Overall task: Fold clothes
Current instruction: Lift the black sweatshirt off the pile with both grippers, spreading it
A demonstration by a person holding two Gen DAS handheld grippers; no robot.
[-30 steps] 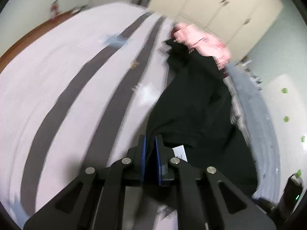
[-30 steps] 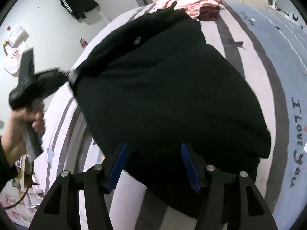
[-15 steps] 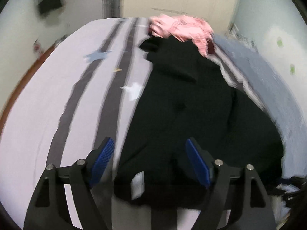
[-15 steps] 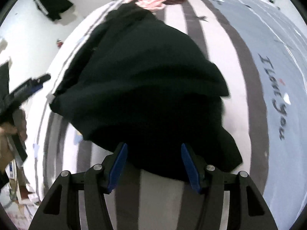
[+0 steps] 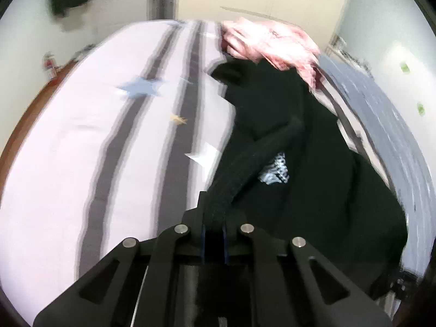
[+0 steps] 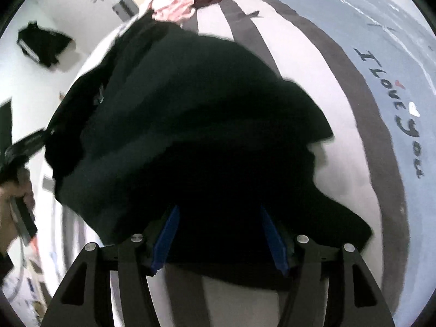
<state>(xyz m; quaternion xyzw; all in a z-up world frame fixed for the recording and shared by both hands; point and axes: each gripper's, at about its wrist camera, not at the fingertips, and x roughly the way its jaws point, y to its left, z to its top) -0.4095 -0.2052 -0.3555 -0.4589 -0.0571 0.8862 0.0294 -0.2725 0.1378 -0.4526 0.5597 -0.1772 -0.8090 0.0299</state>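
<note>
the left hand-held gripper (image 5: 214, 241) is clamping a rolled, ribbed edge of the black garment (image 5: 313, 163), its blue pads pressed nearly together on the cloth. from that pinch the edge is running up and to the right as a taut band, toward the pink clothes (image 5: 269, 46) heaped at the far end of the bed (image 5: 81, 136). the rest of the garment is lying to the right of this gripper, spreading across the striped bedding, with a white print showing just beside the band.

in the right wrist view the black garment (image 6: 190, 109) is filling the middle, its long axis stretching away from the camera toward the pink clothes (image 6: 177, 5). the right hand-held gripper (image 6: 219, 241) is standing with its jaws well apart and opening a little further; the near hem of the garment is lying between the blue pads, but they are not pressing on it. at the left edge of this view a hand (image 6: 16, 190) is holding the other gripper against the garment's left side.

so the left side is already being held, while the near hem sits directly ahead of and under the right gripper. the next move probably calls for the right jaws closing on that hem, so both hands can carry the cloth along its long axis toward the far end.
</note>
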